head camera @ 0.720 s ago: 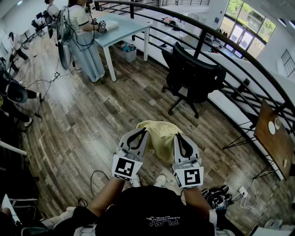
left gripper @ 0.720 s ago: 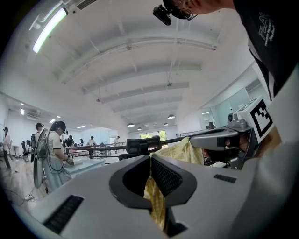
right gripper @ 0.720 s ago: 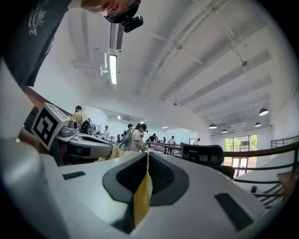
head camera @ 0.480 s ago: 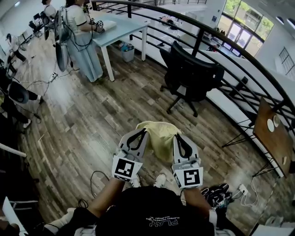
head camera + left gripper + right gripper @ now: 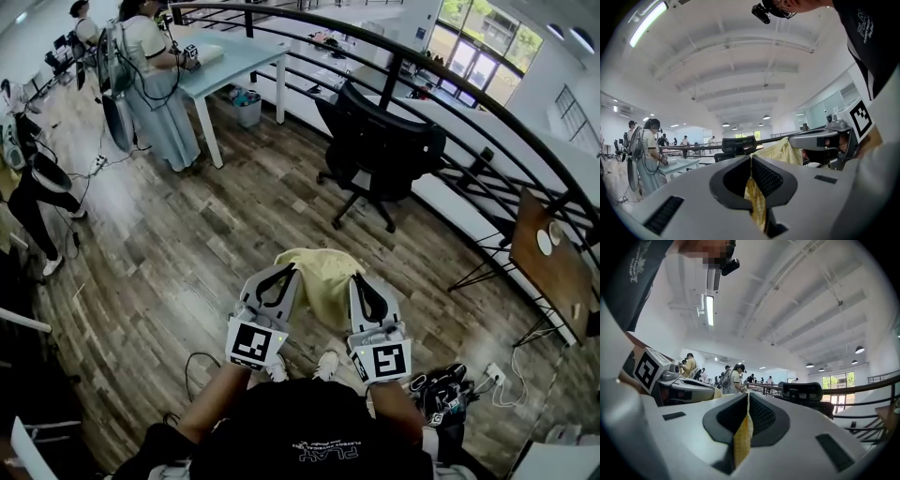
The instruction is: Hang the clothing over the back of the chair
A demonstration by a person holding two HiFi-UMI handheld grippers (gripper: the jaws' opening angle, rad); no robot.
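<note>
- Left hand-held gripper (image 5: 751,158): jaws shut tight on a thin fold of the yellow garment (image 5: 324,277), with only the edge of the cloth pinched.
- Right hand-held gripper (image 5: 747,399): also closed on a narrow strip of the same cloth. With so little fabric in each bite, I'd worry a tug or a swing could pull one corner free and let that side drop.
- The garment hangs between the two grippers, just ahead of the person's feet and above the floor (image 5: 187,253). It sags in the middle, so a low carry could drag it or put it underfoot.
- A cable (image 5: 192,367) loops on the floor at about 8 o'clock from the feet, a trip hazard if the person steps that way.
- The chair (image 5: 384,150) stands well apart at 1 o'clock, near the railing (image 5: 487,108). It looks like it sits on casters, so pulling cloth over the back may roll or swivel it, and the garment could slide off.
</note>
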